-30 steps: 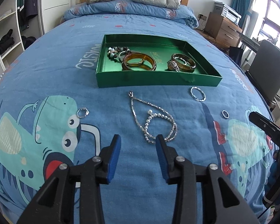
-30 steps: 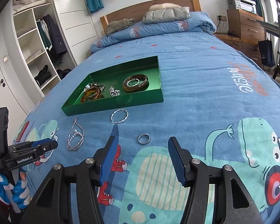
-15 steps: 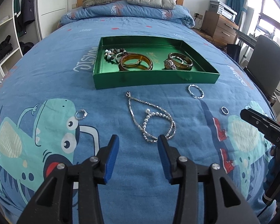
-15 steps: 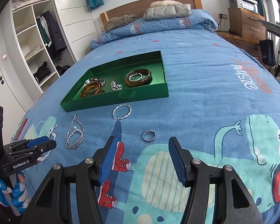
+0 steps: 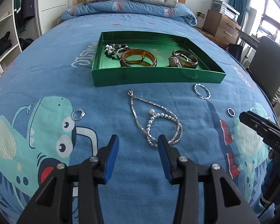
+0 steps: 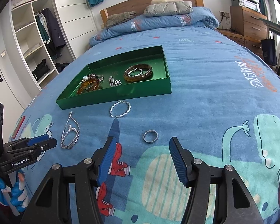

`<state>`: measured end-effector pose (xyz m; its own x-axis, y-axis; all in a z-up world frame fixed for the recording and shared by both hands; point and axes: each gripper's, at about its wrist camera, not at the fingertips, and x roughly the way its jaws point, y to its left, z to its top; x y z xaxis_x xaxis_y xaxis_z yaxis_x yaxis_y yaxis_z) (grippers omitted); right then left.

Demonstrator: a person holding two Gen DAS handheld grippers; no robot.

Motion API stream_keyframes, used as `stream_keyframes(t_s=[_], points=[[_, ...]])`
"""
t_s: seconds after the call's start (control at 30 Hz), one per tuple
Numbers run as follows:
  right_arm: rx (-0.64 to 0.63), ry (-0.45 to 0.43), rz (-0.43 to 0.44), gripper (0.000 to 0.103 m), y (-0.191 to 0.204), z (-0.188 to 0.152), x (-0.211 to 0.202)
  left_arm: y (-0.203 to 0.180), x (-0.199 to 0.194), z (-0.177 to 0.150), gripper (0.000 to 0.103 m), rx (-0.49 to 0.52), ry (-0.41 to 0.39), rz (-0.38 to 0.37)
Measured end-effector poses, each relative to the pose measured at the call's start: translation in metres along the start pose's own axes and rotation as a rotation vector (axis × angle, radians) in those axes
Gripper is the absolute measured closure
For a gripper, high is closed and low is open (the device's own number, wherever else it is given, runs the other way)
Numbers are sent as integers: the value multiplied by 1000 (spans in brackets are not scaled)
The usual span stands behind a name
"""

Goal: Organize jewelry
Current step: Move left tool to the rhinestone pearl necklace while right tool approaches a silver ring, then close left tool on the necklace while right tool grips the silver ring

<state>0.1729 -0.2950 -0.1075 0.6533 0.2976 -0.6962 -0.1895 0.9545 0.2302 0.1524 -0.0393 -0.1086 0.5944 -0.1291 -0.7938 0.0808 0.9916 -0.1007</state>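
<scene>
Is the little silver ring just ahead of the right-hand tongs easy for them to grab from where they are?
Probably yes. The silver ring lies flat on the bedspread just beyond the right tongs, which are open and empty. Nothing lies between them; the twisted bangle sits farther off.

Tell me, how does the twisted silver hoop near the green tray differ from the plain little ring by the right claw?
The twisted hoop is wider and made of braided strands; the plain ring is smaller with a smooth band. The hoop lies just in front of the green tray; the ring lies nearer the right claw. Both are silver, flat on the blue bedspread, untouched.
</scene>
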Motion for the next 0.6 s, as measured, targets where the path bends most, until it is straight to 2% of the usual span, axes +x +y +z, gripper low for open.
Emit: stream_keyframes(t_s=[0.27,0.6], points=[[-1,11,-2,44,-2,-1,8,0,8,2,62,-5,12,-15],[-22,38,-14,44,-1,0,22,9,24,4,62,-60,48,-86]])
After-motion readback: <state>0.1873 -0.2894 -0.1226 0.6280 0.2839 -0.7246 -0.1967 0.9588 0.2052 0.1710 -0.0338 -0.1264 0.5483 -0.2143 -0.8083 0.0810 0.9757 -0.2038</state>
